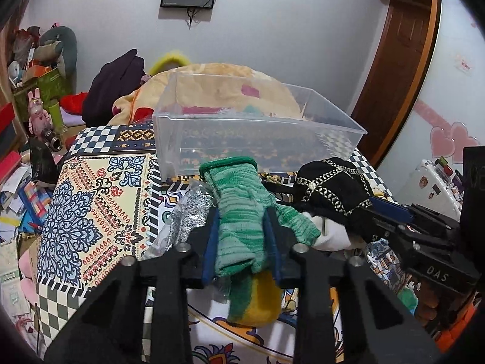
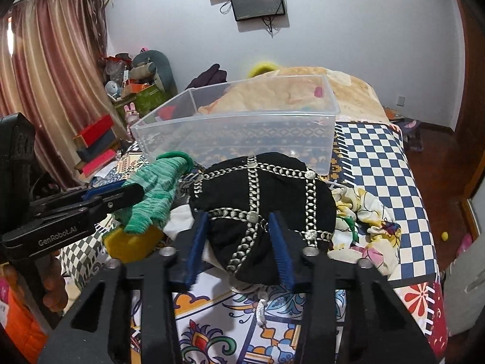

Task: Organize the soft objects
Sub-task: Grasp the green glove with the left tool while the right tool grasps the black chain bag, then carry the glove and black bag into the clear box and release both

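Clear bin (image 1: 260, 139) open-topped, beyond pile

The left gripper (image 1: 242, 227) reaches toward the clear bin (image 1: 257, 133), its blue pads pressed against either side of the green glove (image 1: 242, 206), pinching it. Just to its right, the right gripper (image 2: 239, 239) points at the same bin, its pads closed around the black cap (image 2: 263, 206). Both grippers sit side by side, near the bin's front wall.

Patterned bedspread (image 2: 379, 157); clear bin (image 2: 242, 127) on it; soft-item pile (image 2: 363, 221) in front.
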The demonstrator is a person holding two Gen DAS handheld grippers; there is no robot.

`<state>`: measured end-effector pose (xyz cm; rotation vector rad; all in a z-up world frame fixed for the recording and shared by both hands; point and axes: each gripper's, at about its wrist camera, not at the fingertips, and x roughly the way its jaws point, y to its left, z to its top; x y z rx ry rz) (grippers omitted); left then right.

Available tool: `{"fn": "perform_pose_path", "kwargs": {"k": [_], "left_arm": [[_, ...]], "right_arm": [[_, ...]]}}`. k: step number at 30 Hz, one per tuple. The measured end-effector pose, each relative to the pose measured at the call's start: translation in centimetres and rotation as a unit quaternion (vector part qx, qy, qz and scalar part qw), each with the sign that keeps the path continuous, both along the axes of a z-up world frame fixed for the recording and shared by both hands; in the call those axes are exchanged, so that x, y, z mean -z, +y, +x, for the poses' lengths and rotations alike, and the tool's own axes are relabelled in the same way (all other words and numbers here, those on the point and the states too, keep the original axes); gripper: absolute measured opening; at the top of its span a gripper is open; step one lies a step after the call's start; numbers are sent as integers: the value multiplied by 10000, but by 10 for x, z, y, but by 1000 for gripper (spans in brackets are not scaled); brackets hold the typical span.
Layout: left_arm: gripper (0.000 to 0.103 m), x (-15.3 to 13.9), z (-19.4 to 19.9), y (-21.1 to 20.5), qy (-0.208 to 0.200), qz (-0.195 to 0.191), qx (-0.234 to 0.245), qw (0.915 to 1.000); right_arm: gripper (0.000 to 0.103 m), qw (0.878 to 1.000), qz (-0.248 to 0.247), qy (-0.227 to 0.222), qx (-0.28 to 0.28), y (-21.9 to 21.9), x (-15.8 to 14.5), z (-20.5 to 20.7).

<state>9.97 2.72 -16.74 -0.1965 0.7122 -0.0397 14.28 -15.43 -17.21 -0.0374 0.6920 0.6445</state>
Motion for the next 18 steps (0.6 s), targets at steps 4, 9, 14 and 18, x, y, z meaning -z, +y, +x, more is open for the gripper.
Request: {"fn": "perform_pose_path", "kwargs": {"k": [4, 9, 14, 18], "left_arm": [[17, -6, -6, 0, -57, -2, 3, 10000], [15, -19, -16, 1, -256, -5, -3, 9997], [14, -36, -25, 3, -501, 23, -18, 9987], [14, -52, -31, 2, -745, 74, -21, 9972]], "right_arm": [[23, 9999, -7, -112, 10, 1, -4, -2], [15, 9996, 54, -275, 56, -4, -14, -3], [13, 9988, 181, -454, 90, -10, -25, -4], [13, 9971, 256, -698, 131, -12, -39, -12]]}}
